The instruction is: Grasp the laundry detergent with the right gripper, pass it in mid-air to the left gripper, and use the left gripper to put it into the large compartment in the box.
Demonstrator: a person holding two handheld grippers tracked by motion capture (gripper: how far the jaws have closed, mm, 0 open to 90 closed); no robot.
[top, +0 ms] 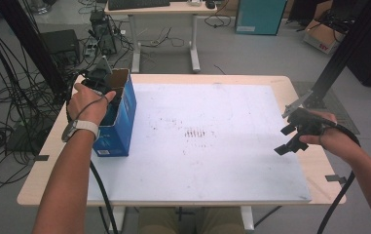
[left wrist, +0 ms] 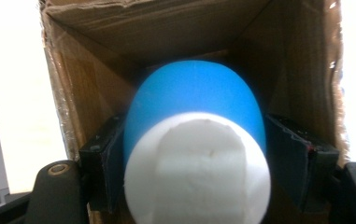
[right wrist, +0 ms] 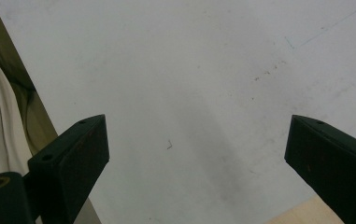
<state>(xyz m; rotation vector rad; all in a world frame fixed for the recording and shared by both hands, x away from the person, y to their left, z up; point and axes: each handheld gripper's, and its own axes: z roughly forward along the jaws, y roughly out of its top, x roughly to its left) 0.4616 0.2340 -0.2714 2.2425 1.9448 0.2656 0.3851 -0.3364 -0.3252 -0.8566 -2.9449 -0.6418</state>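
The left gripper (left wrist: 194, 154) is reaching down inside the cardboard box (left wrist: 302, 56), its jaws flanking a blue, egg-shaped object with a white end (left wrist: 194, 140) without visibly squeezing it. The right gripper (right wrist: 196, 154) is hovering wide open over the white board (right wrist: 189, 70).

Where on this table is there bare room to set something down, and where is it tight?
Nearly all the white mat is bare, from the blue box at its left edge across to the right gripper, which hangs open over the right edge. The box is the tight spot: the left gripper reaches inside, its jaws beside a blue-and-white object between cardboard walls.
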